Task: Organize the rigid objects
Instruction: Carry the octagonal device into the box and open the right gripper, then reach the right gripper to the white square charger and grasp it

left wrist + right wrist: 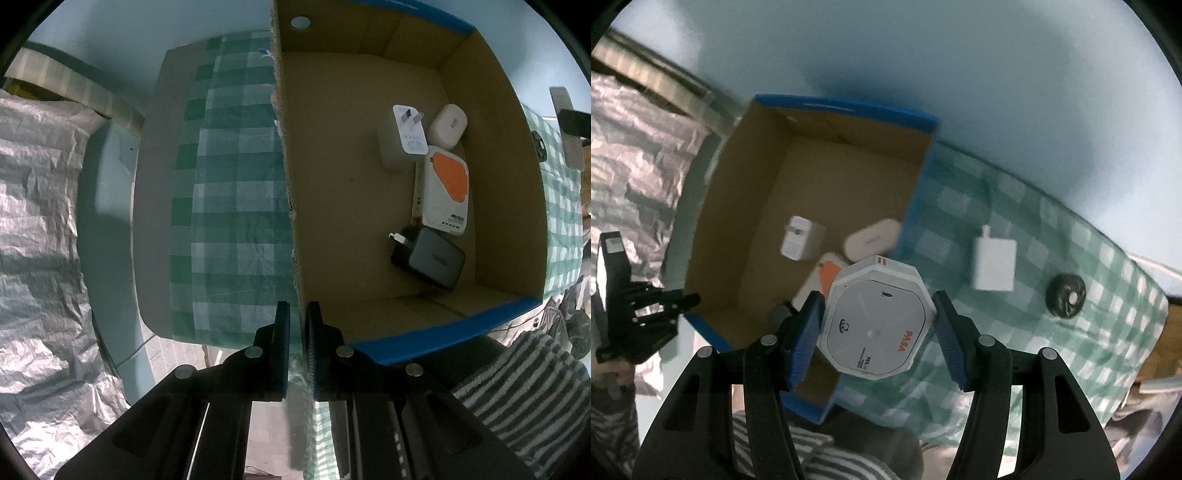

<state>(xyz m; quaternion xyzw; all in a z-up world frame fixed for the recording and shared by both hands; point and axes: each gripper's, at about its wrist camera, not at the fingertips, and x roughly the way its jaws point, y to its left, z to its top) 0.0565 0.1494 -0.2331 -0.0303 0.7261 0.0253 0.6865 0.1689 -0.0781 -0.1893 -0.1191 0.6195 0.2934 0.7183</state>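
My left gripper (pixel 297 314) is shut on the near left wall of the blue-edged cardboard box (pixel 291 206). Inside lie a white plug adapter (pixel 402 136), a white earbud case (pixel 447 126), a white and orange device (pixel 445 190) and a black charger (pixel 430 258). My right gripper (pixel 877 308) is shut on a white octagonal box (pixel 875 321), held above the box's right wall (pixel 916 206). A white charger (pixel 994 264) and a black round disc (pixel 1065 295) lie on the checked cloth to the right.
The table carries a green and white checked cloth (pixel 236 206). Crinkled silver sheeting (pixel 37 221) lies to the left. A striped towel (pixel 517 380) sits by the near edge. My left gripper also shows in the right wrist view (pixel 690 299).
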